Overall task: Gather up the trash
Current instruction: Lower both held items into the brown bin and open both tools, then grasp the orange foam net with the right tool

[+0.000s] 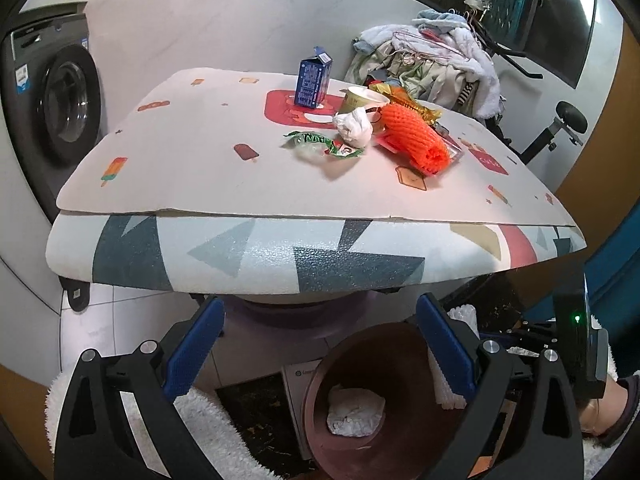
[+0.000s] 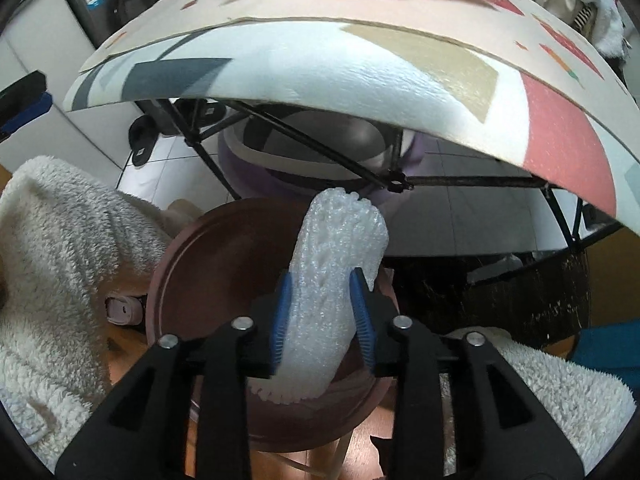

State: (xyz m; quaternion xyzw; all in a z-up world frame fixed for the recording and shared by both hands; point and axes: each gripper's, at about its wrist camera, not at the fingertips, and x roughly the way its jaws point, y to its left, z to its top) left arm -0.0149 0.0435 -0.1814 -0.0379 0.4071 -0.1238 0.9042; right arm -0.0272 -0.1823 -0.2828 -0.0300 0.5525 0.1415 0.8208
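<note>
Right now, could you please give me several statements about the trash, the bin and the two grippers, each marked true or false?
1. The right gripper has its jaws shut on the white foam net. True.
2. The left gripper holds the orange foam net. False: its jaws are open and empty; that net lies on the table.
3. The brown bin is empty. False: a crumpled white paper lies inside.
4. The blue carton stands upright on the table. True.
5. The white foam net is held above the brown bin. True.
</note>
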